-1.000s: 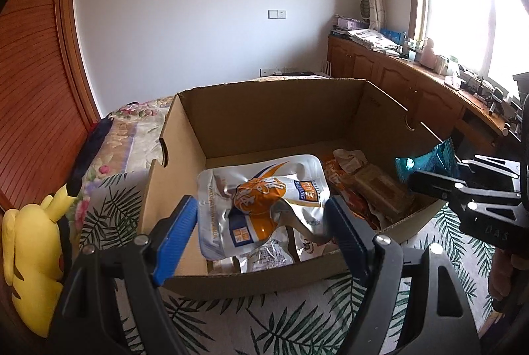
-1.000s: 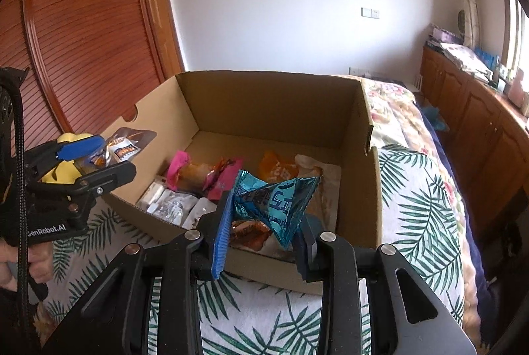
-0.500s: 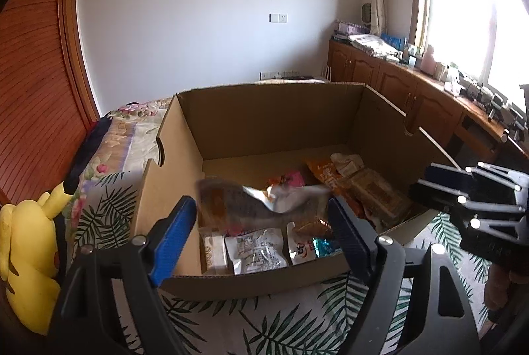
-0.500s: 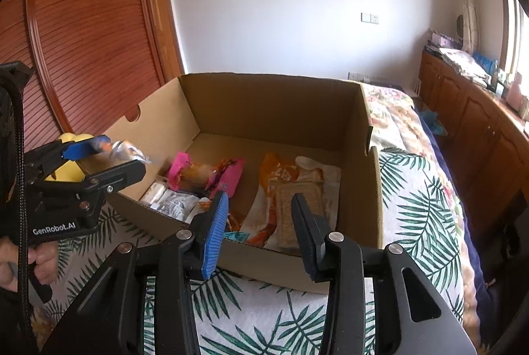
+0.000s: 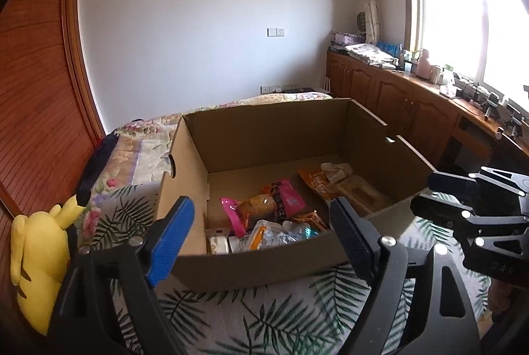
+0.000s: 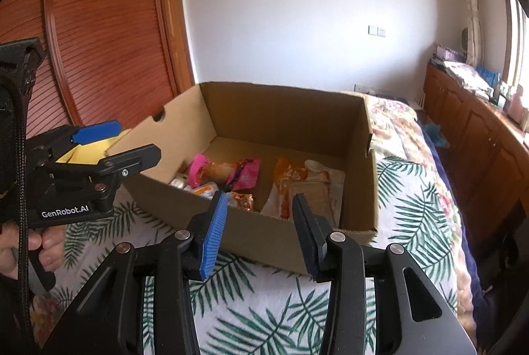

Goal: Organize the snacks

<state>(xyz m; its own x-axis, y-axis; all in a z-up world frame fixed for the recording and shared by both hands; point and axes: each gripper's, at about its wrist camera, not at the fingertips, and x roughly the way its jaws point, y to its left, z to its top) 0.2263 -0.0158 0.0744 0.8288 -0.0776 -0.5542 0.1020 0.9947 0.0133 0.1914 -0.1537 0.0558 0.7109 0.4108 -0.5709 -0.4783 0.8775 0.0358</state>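
Bed with palm-leaf cover (image 5: pixel 271 315), cardboard box (image 5: pixel 264 262) on it (snacks inside), yellow plush toy (image 5: pixel 36 249) beside

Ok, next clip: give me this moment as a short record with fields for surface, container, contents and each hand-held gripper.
surface: bed cover with palm-leaf print
container: open cardboard box on the cover
contents: pink snack packet, orange packet, flat beige packet, small white packets at the near wall
left hand-held gripper: jaws wide, nothing between them
right hand-held gripper: jaws opening, nothing between them
beside box: yellow plush toy
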